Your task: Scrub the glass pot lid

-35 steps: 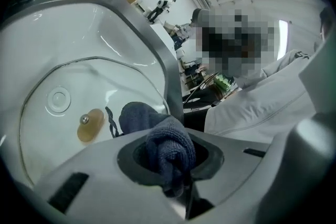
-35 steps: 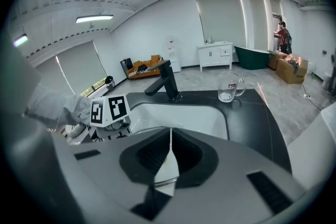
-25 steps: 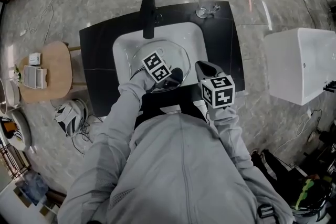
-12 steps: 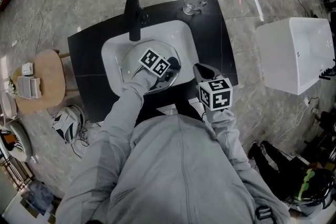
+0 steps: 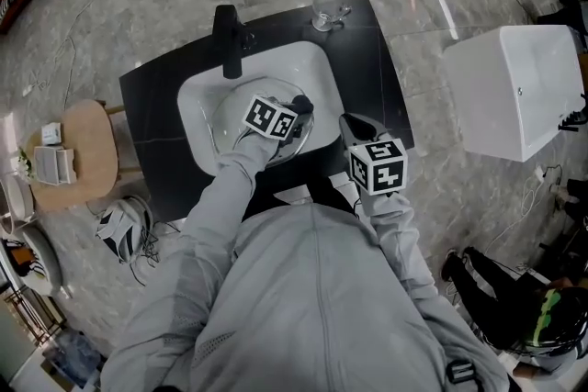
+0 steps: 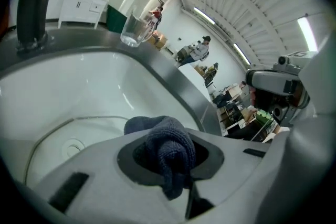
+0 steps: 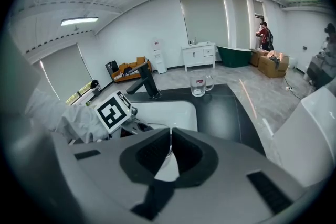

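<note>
Glass pot lid point(image 5: 230, 110), round; L hand-held gripper point(image 5: 296, 108) tight on knit cloth point(image 6: 167, 147), R hand-held gripper point(image 7: 170, 139) closed.

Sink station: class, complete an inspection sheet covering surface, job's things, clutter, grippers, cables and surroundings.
Surface: black counter around a white sink.
Job's things: glass pot lid lying in the sink; dark cloth.
Clutter: glass mug at the counter's back edge.
Grippers: left gripper shut on the cloth, over the lid; right gripper shut, empty, over the counter's front.
Cables: loose cables on the floor.
Surroundings: wooden stool, sneakers, white unit.
</note>
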A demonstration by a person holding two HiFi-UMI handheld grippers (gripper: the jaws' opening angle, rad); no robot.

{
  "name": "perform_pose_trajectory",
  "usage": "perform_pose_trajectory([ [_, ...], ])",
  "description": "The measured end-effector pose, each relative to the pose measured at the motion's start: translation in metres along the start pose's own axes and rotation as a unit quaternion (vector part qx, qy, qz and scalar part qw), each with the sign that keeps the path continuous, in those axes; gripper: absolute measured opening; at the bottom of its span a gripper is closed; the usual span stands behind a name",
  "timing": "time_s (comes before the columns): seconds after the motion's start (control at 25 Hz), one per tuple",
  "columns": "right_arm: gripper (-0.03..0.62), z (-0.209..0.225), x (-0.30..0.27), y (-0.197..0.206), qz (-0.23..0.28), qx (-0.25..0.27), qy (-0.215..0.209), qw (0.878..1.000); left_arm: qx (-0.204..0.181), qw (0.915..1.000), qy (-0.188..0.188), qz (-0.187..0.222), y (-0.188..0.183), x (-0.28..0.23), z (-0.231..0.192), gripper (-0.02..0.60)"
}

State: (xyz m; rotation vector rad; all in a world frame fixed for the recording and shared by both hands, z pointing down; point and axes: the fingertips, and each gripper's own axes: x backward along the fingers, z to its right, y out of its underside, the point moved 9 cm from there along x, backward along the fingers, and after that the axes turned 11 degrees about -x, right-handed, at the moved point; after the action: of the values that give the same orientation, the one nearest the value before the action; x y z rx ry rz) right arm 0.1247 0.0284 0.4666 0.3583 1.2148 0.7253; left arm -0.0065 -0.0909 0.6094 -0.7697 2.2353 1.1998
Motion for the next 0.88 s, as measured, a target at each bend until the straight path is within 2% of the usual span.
perform_pose_trajectory([
  [0.16,0.032,-0.002,0.003,-0.014,0.019,0.007,-0.002,1.000,-0.073,0.9966,-0.017,0.034,-0.022,0.024,0.012,0.084],
  [0.28,0.032,-0.006,0.005,-0.033,0.043,0.019,-0.008,0.999,-0.133,0.9878,-0.040,0.070,-0.043,0.048,0.022,0.084],
  [0.4,0.032,-0.017,0.012,-0.049,0.064,0.035,-0.013,0.997,-0.186,0.9736,-0.064,0.115,-0.060,0.077,0.039,0.084],
  [0.52,0.032,-0.032,0.017,-0.066,0.083,0.062,-0.020,0.994,-0.221,0.9572,-0.087,0.166,-0.074,0.111,0.054,0.084],
  [0.68,0.032,-0.053,0.020,-0.092,0.115,0.098,-0.034,0.988,-0.253,0.9343,-0.124,0.219,-0.091,0.156,0.064,0.084],
  [0.88,0.032,-0.082,0.027,-0.123,0.150,0.145,-0.054,0.977,-0.276,0.9071,-0.175,0.265,-0.104,0.214,0.073,0.084],
])
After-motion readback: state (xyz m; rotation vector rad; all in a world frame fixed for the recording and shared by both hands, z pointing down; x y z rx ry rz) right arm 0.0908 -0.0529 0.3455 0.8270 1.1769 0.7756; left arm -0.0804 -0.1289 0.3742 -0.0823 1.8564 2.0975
